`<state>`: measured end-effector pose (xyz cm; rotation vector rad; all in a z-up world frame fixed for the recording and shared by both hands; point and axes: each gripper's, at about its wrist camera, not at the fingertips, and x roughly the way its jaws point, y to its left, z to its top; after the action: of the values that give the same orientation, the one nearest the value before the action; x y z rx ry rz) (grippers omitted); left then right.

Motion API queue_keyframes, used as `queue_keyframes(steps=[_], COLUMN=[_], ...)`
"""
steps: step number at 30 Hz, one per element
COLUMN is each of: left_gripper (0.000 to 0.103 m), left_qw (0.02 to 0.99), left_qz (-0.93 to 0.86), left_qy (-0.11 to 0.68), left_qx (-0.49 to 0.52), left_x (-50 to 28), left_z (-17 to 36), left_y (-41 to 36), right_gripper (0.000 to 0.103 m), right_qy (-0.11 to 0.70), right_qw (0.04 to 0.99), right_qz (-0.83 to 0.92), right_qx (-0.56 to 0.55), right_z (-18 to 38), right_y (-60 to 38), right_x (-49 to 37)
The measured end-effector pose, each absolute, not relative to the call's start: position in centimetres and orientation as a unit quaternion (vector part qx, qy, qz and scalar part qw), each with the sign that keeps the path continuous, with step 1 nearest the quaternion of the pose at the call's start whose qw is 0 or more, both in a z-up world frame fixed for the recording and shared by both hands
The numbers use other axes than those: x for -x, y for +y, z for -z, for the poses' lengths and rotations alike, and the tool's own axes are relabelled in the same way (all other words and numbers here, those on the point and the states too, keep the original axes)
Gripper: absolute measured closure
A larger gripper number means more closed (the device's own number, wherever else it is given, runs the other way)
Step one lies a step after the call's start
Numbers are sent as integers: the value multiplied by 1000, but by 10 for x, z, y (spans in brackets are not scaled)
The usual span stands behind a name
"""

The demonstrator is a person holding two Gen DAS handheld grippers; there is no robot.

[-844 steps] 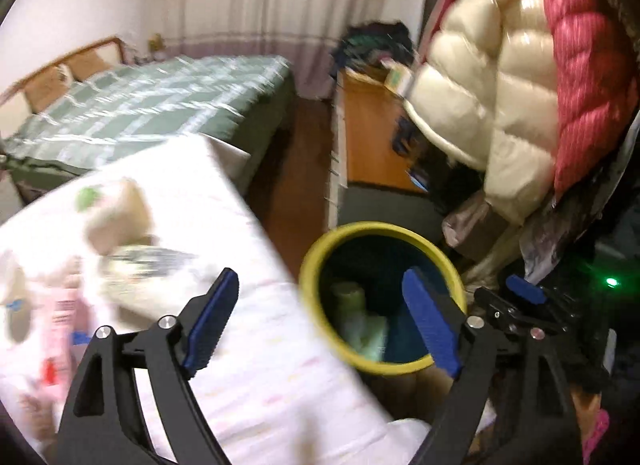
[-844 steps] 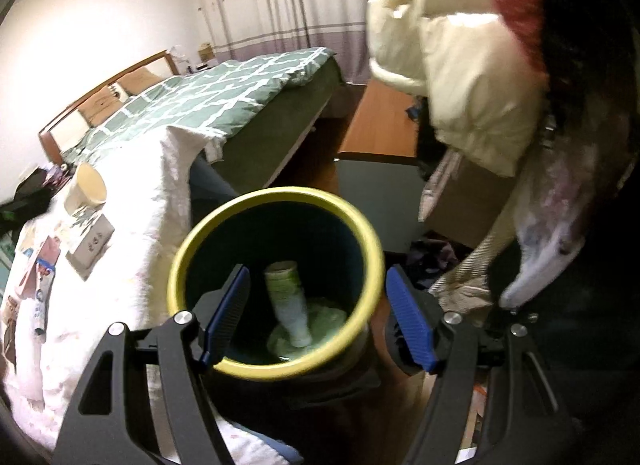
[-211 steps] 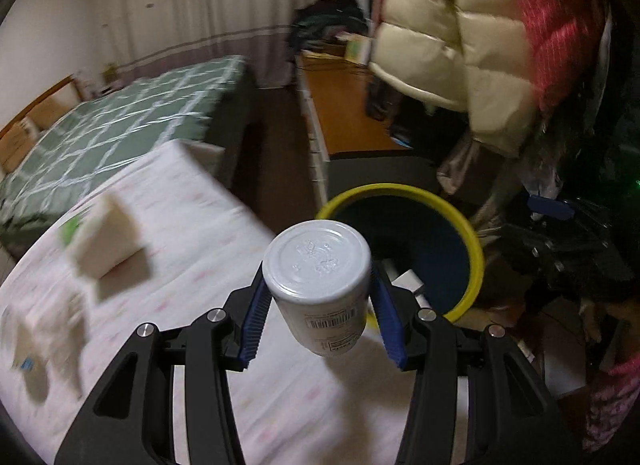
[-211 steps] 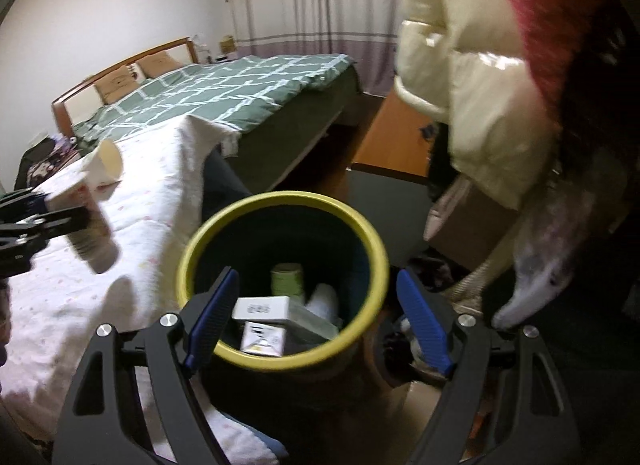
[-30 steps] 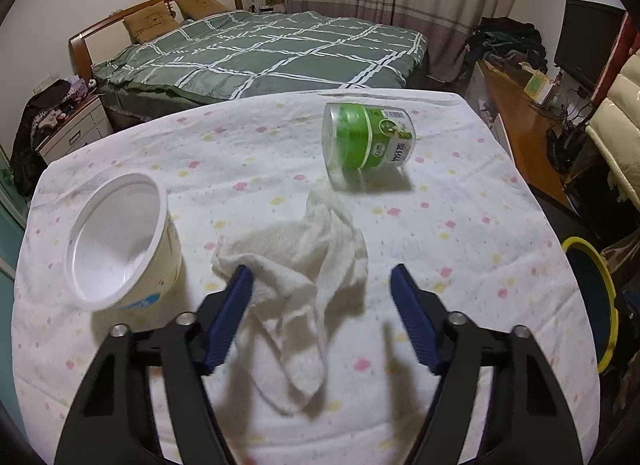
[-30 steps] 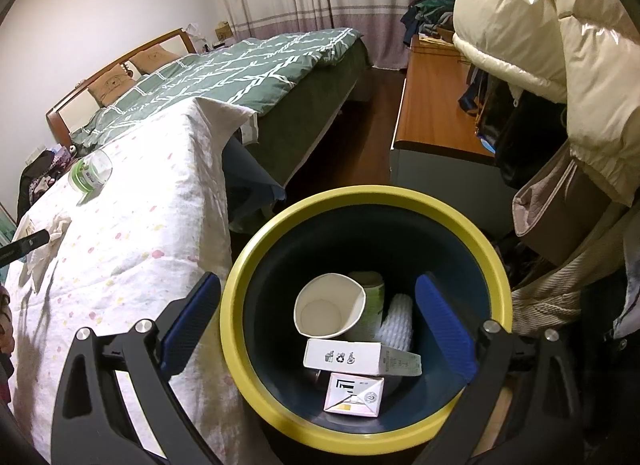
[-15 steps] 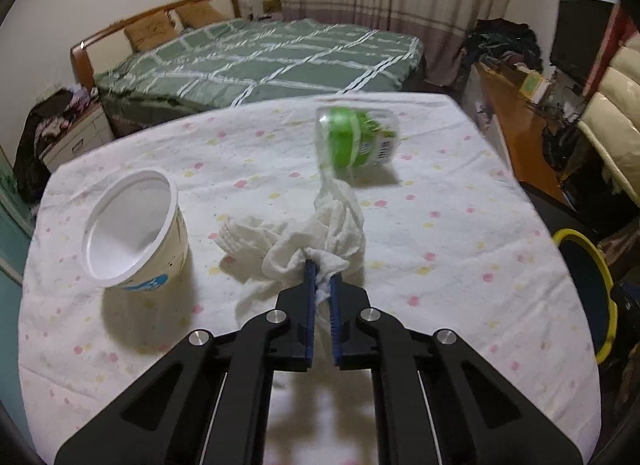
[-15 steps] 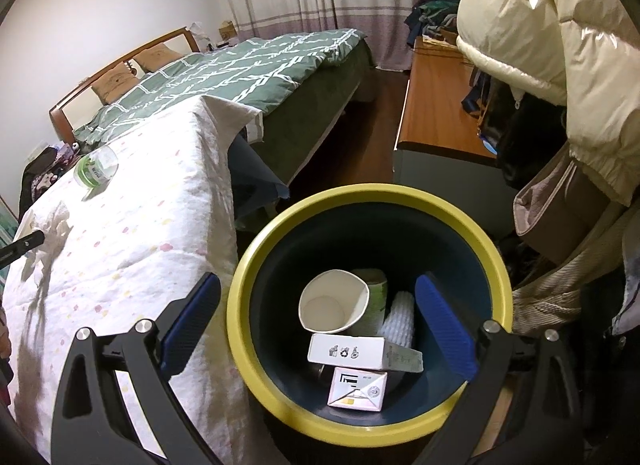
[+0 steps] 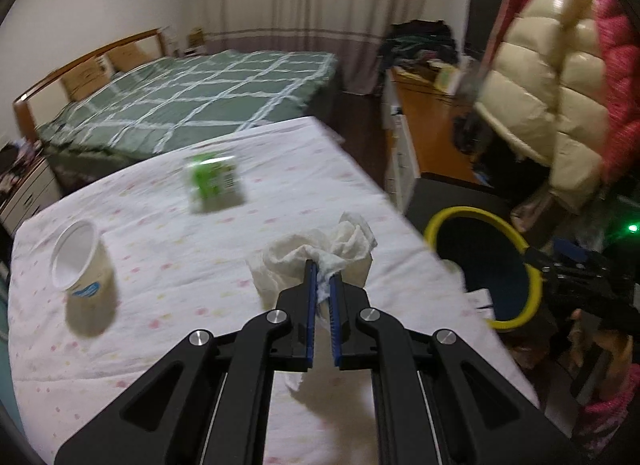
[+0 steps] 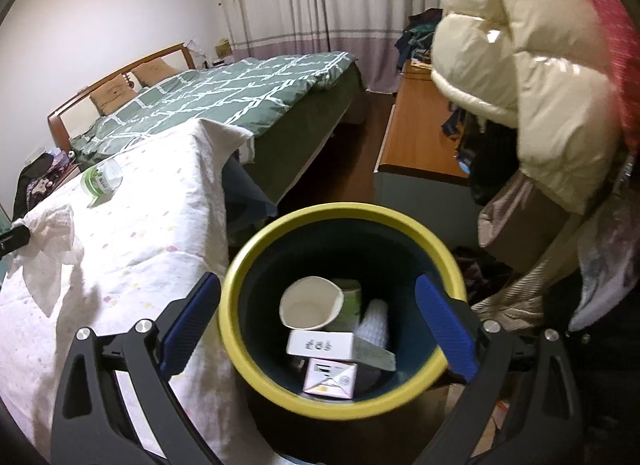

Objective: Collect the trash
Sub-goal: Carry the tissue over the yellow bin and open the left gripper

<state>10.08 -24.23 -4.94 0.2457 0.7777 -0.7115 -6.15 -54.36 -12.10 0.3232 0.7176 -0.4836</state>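
Observation:
My left gripper (image 9: 322,279) is shut on a crumpled white tissue (image 9: 320,251), which hangs clear of the white dotted tablecloth (image 9: 180,305). The right wrist view shows the same tissue (image 10: 52,233) at the far left. A green-labelled jar (image 9: 214,185) and a white cup (image 9: 80,265) lie on the table behind. The yellow-rimmed bin (image 10: 248,261) stands off the table's right edge, holding a paper cup (image 10: 312,301) and small boxes (image 10: 320,343). My right gripper (image 10: 320,325) hovers open above the bin, one pad on either side of it in view.
A green checked bed (image 9: 192,105) lies beyond the table. A wooden cabinet (image 10: 416,137) stands behind the bin. Cream and red puffer jackets (image 10: 520,65) hang close on the right over piled clothes. Dark floor runs between bed and cabinet.
The left gripper shut on the tissue, lifted it off the cloth and swung right toward the bin. The right gripper rose slightly, so the bin looks smaller.

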Motion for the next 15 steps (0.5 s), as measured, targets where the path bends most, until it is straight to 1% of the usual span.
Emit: queue_keyframes(steps=[15], left_gripper=[96], left_qw=[807], left_qz=[448], left_qy=[346], left_qx=[-164], left_x=[-48], left_z=[31], left_y=[-372], right_gripper=[10], right_qy=[336], right_qw=[884], right_qz=[286], right_qx=[-152], right_z=[118], right_y=[-574], right_x=[123])
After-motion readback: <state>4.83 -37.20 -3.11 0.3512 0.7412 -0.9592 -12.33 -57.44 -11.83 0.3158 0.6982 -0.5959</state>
